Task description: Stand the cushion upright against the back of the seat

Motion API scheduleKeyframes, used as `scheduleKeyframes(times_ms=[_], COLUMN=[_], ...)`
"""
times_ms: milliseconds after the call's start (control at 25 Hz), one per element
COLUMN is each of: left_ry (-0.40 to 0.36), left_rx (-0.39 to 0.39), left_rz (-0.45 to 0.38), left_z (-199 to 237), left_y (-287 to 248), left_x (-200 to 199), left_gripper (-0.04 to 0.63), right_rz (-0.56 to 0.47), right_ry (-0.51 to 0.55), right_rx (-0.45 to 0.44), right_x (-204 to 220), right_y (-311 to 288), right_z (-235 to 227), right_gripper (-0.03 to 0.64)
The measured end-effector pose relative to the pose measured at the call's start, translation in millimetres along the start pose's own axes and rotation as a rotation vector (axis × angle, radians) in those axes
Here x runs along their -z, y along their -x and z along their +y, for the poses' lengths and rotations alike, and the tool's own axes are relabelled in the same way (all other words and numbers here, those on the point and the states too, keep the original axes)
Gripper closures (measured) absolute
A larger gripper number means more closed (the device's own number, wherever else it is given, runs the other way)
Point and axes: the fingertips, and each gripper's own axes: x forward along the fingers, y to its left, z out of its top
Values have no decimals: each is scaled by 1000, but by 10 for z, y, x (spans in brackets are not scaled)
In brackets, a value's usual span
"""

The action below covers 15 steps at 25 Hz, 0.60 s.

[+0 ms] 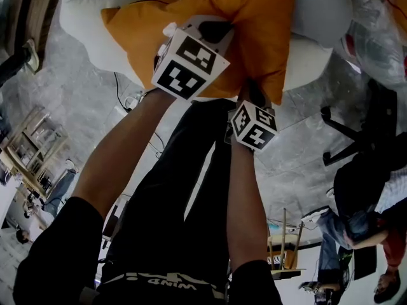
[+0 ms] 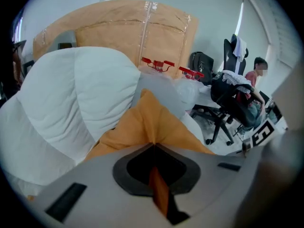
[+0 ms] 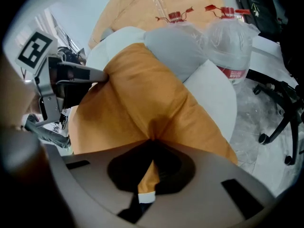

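Orange cushion (image 1: 261, 24): lies on white seat (image 1: 82, 24); looks not yet upright
left claw (image 2: 153, 145): clamped tight on a fold of cushion fabric
right claw (image 3: 151, 140): clamped too, pinching cushion edge
handling: likely light, soft, floppy; thin fabric pinch may slip; two spread edge grips should lift it evenly
left gripper view only: puffy seat back (image 2: 71, 94) just beside cushion; cardboard (image 2: 137, 32) behind
right gripper view only: left claw side-on at cushion; bottles (image 3: 228, 37)
head view only: both arms; claws near each other
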Motion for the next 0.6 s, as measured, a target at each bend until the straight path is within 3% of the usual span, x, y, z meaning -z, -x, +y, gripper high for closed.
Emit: scheduleKeyframes(times_ms=[600], left_ry=[69], left_rx=[-11], left_rz=[-48], left_z=[-59], left_y=[433], left_x=[-37], left_gripper=[583], right_rz=[-60], right_ry=[-6], right_rx=[-117], right_x=[11], right_y=[368], right_z=[231], right_gripper=[590])
